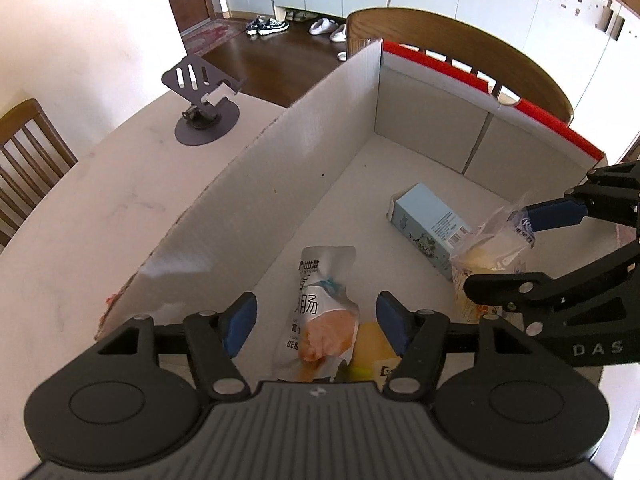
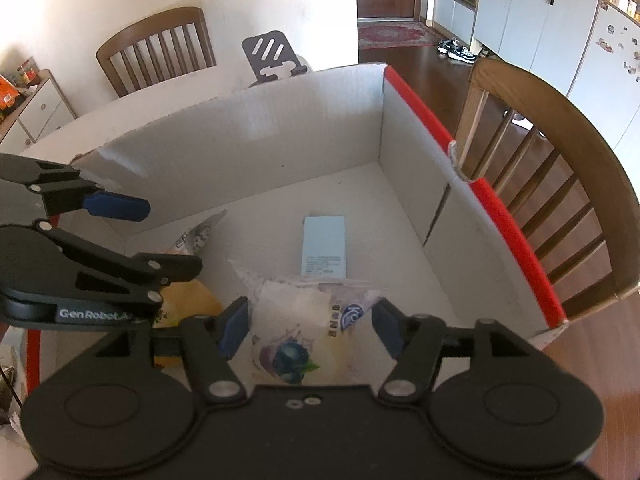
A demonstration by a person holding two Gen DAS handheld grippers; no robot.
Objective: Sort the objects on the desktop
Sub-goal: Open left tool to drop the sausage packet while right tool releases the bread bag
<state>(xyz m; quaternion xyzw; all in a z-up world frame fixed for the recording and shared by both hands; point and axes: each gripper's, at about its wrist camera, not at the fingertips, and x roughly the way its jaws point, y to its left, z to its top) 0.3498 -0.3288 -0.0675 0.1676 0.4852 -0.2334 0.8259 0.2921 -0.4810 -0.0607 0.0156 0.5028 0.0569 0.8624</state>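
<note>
While both tongs hang spread inside the box, left tongs over sausage pouch, right tongs over bread packet, far floor bare.

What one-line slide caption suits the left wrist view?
Left gripper open above a sausage pouch in the white cardboard box, beside a blue carton.

wooden chair | phone stand | sneakers | rug

A pale tabletop carries an open white cardboard box with a red rim, and a dark phone stand just beyond its wall.
</note>
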